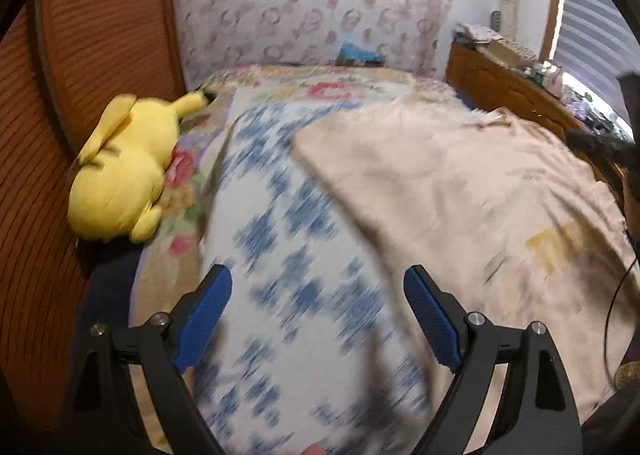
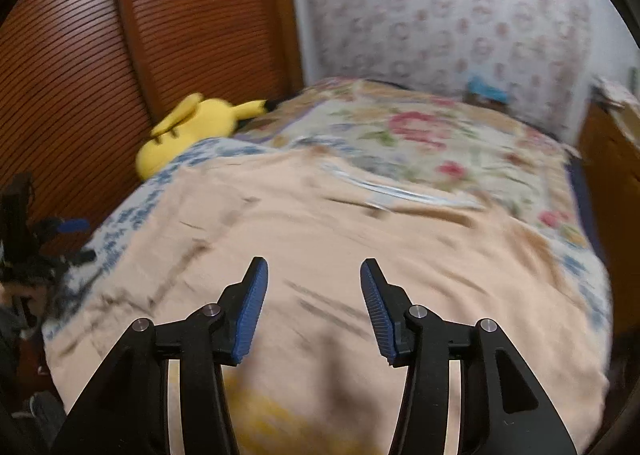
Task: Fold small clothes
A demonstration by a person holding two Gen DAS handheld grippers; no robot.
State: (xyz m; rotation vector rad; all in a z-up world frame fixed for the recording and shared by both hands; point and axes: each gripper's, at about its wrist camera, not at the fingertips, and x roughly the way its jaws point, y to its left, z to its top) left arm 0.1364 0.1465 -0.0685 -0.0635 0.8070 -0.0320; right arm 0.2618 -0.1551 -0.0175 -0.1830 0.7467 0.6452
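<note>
On the bed [image 2: 460, 127], peach shirt [image 2: 320, 223] lies spread flat. Right claw [image 2: 314, 307] hovers right over it, open, empty; shirt at 12 o'clock. Left claw [image 1: 318, 315] open, empty, shirt [image 1: 460, 191] at 2 o'clock. Right is nearer.

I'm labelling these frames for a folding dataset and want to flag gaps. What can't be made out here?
- Yellow print on the peach garment: motion blur in the left wrist view; the right wrist view cuts it at the bottom edge.
- Garment's near hem: hidden behind the right tool and its arms.
- Blue-patterned cloth: smeared, so its pattern is unreadable.
- Blue item at the bed's far end: too small.
- Left tool: jaws apart, nothing between them.
</note>
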